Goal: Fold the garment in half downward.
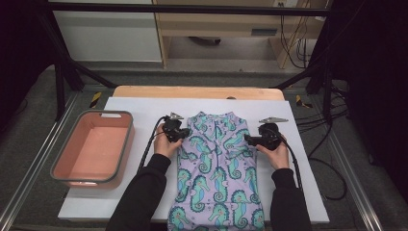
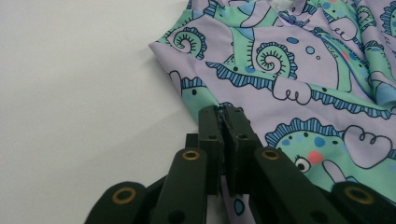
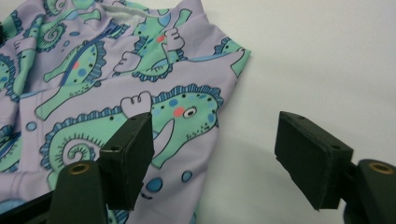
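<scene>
High view: a lilac garment printed with green seahorses [image 1: 217, 173] lies flat down the middle of the white table sheet [image 1: 298, 159], collar at twelve o'clock. The left gripper [image 1: 180, 133] sits at the garment's nine o'clock edge, black-sleeved forearm coming up from six. The right gripper [image 1: 249, 139] is at the three o'clock edge, hand behind it, jaws pointing inward. A salmon-pink tub with a grey rim [image 1: 91, 149] rests well apart at nine o'clock.

Left gripper view: the two black jaws are pressed together, pinching the garment's side edge [image 2: 261, 93], which spreads from there towards one o'clock; bare sheet lies at nine.

Right gripper view: the jaws stand wide apart, one jaw over the printed fabric [image 3: 116, 107] at eight o'clock, the other over bare sheet at four; the cloth's edge lies between them, ungripped.
</scene>
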`<state>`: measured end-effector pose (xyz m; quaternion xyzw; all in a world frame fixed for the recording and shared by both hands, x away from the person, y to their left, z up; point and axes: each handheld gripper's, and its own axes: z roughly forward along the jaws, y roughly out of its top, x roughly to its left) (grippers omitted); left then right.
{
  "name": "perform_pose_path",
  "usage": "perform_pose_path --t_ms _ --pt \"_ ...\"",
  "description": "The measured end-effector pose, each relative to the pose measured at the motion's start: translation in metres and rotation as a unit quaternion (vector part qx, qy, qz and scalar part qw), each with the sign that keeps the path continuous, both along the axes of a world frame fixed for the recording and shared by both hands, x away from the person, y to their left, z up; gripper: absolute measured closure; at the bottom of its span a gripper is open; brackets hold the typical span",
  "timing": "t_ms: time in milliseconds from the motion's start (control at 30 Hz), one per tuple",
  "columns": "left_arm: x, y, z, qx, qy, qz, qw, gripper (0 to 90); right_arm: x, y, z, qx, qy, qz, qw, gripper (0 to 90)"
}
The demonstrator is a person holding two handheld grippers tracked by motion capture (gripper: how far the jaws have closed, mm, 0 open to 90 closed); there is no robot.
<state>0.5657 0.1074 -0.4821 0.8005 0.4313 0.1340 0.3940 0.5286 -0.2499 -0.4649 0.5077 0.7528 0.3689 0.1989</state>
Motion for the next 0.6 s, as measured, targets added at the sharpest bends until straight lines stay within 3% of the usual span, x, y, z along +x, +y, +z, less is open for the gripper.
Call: perform_pose_path --t_ms 200,400,600 --pt "0.0 0.0 0.0 -0.002 0.001 -0.001 1.0 85.9 0.014 0.001 -0.007 -0.005 0.009 -0.007 0.9999 36.9" --pt "0.001 0.001 0.0 -0.004 0.002 -0.003 1.0 86.0 0.022 0.003 -0.013 0.006 0.011 -0.007 0.9999 47.7" --pt "0.001 0.002 0.0 -0.006 0.003 -0.003 1.0 86.0 0.025 0.003 -0.017 0.012 0.012 0.007 0.9998 58.7"
